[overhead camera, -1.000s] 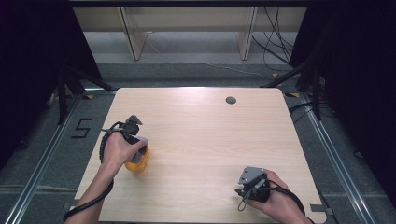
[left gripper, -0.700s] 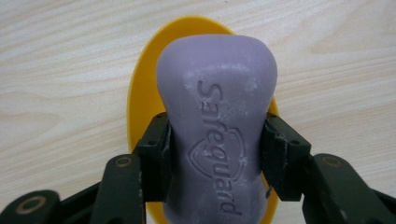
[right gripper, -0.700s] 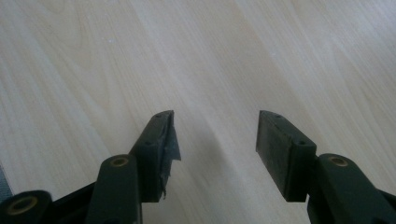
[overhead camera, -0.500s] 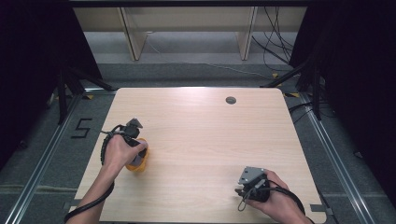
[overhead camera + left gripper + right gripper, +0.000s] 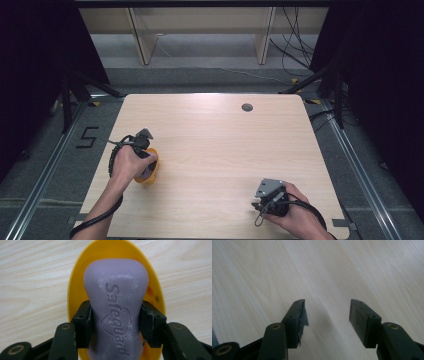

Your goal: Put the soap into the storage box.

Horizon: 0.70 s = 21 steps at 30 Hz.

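Left gripper (image 5: 115,320) is clamping a purple Safeguard soap bar (image 5: 116,302) across its waist, jaws pressing both sides; soap is sitting in the yellow oval dish (image 5: 75,290) near the wooden table's (image 5: 225,150) left edge. Versus a second ago, left hand (image 5: 131,162) is shifting slightly nearer. Right gripper (image 5: 327,315) is resting unmoved, jaws wide, holding nothing.

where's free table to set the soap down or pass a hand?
Most of the table is bare: the whole span between the yellow dish and the right gripper, plus the far half up to the round hole. Crowded only near-left, where the left gripper clamps the purple soap over the dish.
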Available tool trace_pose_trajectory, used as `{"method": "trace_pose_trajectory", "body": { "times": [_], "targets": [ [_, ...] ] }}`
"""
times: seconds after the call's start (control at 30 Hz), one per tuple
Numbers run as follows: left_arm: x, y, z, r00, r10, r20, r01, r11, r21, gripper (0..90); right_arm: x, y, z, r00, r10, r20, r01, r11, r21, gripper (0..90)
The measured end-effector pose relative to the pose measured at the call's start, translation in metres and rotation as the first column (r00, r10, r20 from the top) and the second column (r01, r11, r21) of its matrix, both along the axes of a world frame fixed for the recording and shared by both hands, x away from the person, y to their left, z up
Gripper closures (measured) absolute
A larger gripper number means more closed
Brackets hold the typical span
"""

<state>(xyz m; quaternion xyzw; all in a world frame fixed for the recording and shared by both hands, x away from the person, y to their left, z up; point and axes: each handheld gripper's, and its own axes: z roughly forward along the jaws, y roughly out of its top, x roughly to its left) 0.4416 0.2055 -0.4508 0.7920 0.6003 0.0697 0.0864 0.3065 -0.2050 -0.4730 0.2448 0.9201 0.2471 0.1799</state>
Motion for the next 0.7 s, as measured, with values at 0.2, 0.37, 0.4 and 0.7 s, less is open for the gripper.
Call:
{"method": "trace_pose_trajectory", "body": {
  "times": [0.2,0.37,0.4,0.7],
  "targets": [
    [0.0,0.001,0.002,0.9998,-0.009,0.02,0.009,0.9999,0.009,46.8,0.0,0.0,0.0,1.0,0.001,0.0,-0.001,1.0,0.0,47.3],
    [-0.002,0.002,0.013,0.998,-0.003,0.064,0.003,1.0,0.0,43.8,0.0,0.0,0.0,1.0,0.004,-0.004,-0.004,0.9999,-0.009,47.2],
    [-0.002,0.001,0.015,0.9976,0.006,0.069,-0.005,1.0,-0.003,43.3,0.0,0.0,0.0,1.0,0.004,-0.005,-0.004,0.9999,-0.01,47.2],
    [-0.027,0.012,0.035,0.976,-0.026,0.216,0.04,0.9972,-0.063,39.0,0.0,0.0,0.0,1.0,0.002,0.001,-0.002,1.0,0.001,47.1]
  ]
}}
